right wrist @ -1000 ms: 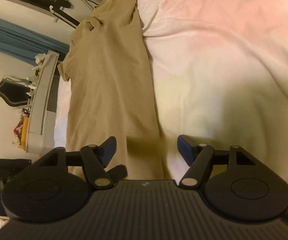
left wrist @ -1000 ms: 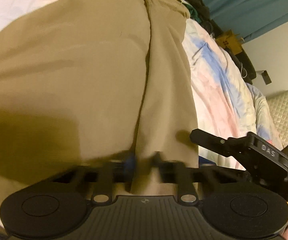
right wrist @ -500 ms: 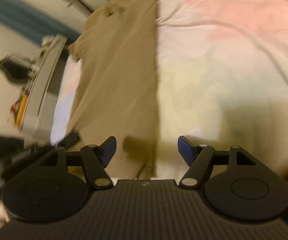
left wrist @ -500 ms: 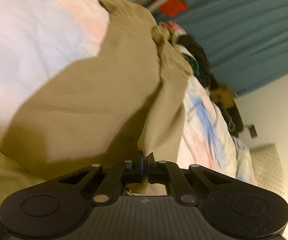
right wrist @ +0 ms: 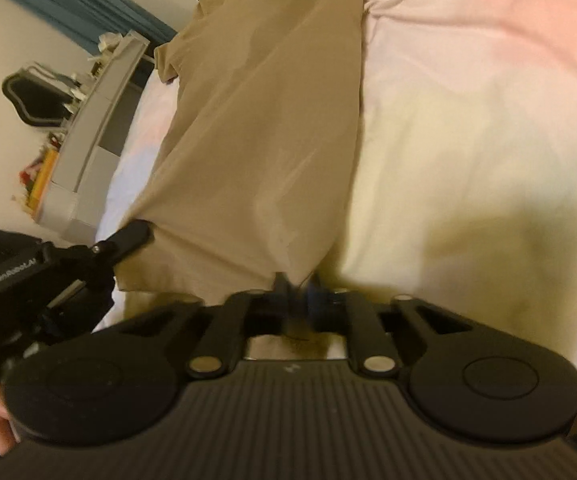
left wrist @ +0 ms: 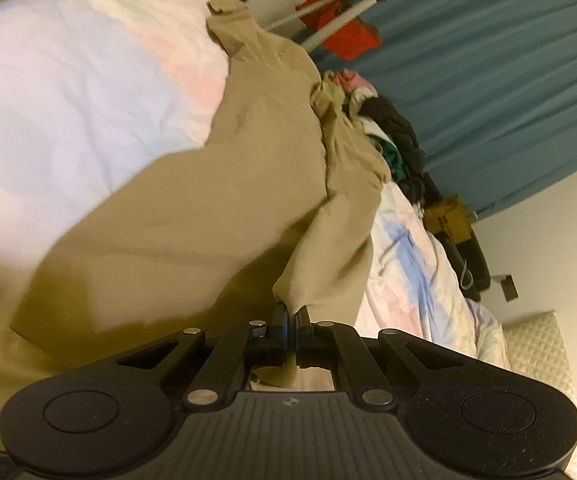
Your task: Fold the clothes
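1. Tan T-shirt [left wrist: 216, 216]: lies lengthwise on your bed, its collar end toward the far edge and its hem end nearest you.
2. Bedsheet [right wrist: 468, 128]: pale with pink and blue patches; it carries the shirt.
3. Your left gripper [left wrist: 291, 320]: jaws pressed together on a lifted fold of the shirt's edge. From the right wrist view, it [right wrist: 136, 236] meets the shirt's hem corner.
4. Your right gripper [right wrist: 298, 292]: jaws closing on the shirt's near hem, with cloth between them; blurred.
5. Heap of mixed clothes [left wrist: 384, 128]: at the shirt's far side on the bed.
6. Teal curtain [left wrist: 508, 80]: behind the heap.
7. Grey shelf unit [right wrist: 88, 132]: beside the bed, seen from the right wrist.
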The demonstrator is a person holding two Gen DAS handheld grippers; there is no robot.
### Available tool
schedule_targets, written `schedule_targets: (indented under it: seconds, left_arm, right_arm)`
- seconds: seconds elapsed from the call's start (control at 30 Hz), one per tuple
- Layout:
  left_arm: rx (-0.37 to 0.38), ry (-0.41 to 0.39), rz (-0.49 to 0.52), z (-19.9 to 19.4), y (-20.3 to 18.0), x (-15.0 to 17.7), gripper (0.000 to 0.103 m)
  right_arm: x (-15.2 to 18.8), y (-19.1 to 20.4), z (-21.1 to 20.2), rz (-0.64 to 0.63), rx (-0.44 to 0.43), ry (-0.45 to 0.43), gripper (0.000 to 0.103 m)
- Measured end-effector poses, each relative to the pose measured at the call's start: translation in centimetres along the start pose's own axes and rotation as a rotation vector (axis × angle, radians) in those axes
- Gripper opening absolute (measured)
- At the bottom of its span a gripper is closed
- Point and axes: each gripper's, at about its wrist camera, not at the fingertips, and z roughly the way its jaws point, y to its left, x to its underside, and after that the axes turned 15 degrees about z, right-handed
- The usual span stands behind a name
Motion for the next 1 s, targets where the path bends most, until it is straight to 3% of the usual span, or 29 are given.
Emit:
schedule_targets:
  seconds: [0.23,0.4,0.53,0.6,0.67,0.7,0.77,0.8,0.83,0.9,1.0]
  left_arm:
    - [0.139,0.11,0.021,1.9,-1.6,1.4,0.003]
    - [0.081,0.259,0.118,4.4,-3.6,3.4,0.003]
    - [0.026,0.281,0.209,5.0,-4.9,3.7,0.004]
    - [0.03,0.277,0.21,4.9,-4.9,3.6,0.01]
    - [0.027,0.256,0.196,4.3,-4.6,3.0,0.026]
    - [0.025,0.243,0.189,3.9,-4.4,2.7,0.033]
    - [0.01,0.213,0.182,3.0,-4.0,1.9,0.061]
    - [-0.021,0.193,0.187,2.3,-3.7,1.3,0.064]
    - [-0.06,0.173,0.181,1.6,-3.2,0.8,0.066]
    - [-0.138,0.143,0.148,0.5,-2.1,-0.3,0.071]
    - [-0.244,0.169,0.083,0.5,-0.4,-1.5,0.073]
  right_arm:
    - [-2.0,1.2,-4.9,-0.158,0.141,-0.04,0.007]
    - [-2.2,0.2,-5.7,-0.199,0.252,0.017,0.007]
    - [-1.0,0.3,-5.2,-0.251,0.297,0.049,0.009]
    - [-1.0,0.6,-5.7,-0.249,0.276,0.015,0.01]
    - [-1.0,0.9,-6.2,-0.245,0.254,-0.019,0.012]
    - [-1.0,1.0,-6.5,-0.243,0.243,-0.036,0.017]
    - [-1.2,0.8,-7.0,-0.233,0.206,-0.076,0.049]
    - [-1.3,0.7,-7.3,-0.228,0.187,-0.096,0.072]
    - [-1.3,0.7,-7.4,-0.228,0.174,-0.126,0.078]
    - [-1.6,0.7,-7.3,-0.233,0.154,-0.175,0.076]
    - [-2.4,0.4,-6.1,-0.221,0.129,-0.215,0.076]
